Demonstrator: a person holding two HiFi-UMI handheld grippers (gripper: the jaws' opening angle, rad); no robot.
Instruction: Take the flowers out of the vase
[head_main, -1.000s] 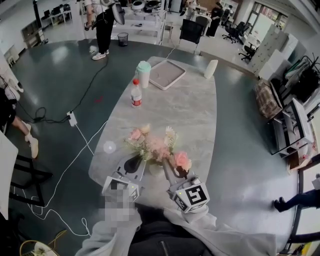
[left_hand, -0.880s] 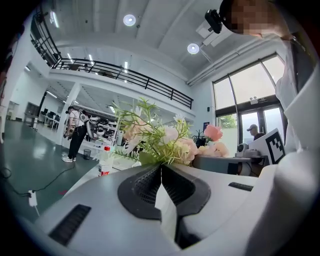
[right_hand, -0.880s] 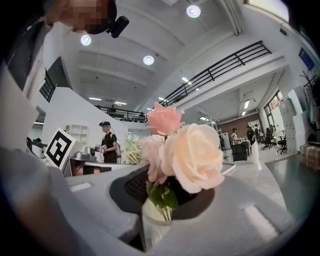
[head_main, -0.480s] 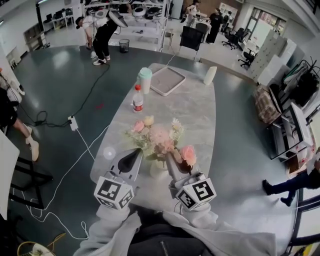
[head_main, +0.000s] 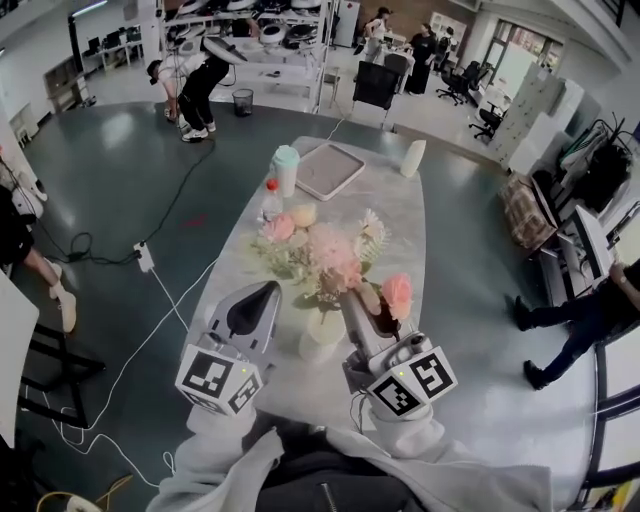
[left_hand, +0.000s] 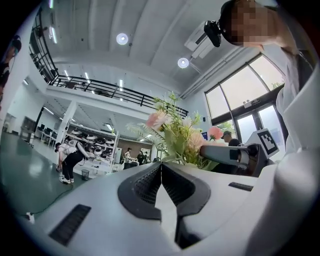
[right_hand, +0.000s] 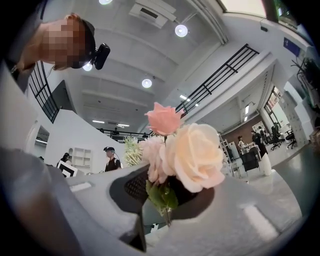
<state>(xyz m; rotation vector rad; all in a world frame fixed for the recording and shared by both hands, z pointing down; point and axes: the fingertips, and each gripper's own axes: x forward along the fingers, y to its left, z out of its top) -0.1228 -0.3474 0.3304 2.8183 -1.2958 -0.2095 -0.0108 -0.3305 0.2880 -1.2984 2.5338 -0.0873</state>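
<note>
The white hand-held left gripper (head_main: 268, 290) and right gripper (head_main: 352, 305) have both risen above the pale marble table (head_main: 395, 225). The pink and cream roses (right_hand: 192, 155) clamped in the right one rose too, higher above the white vase (head_main: 322, 335). A distant person (head_main: 195, 85) has bent over.

Open hall, brightly lit.
Grey floor (head_main: 110, 160) is gleaming, ceiling lamps (left_hand: 122, 38) are shining, daylight is pouring through tall windows (left_hand: 235, 97).

The bouquet (head_main: 330, 262) hides the mouth of the vase (head_main: 322, 330) and half the bottle (head_main: 268, 203).
</note>
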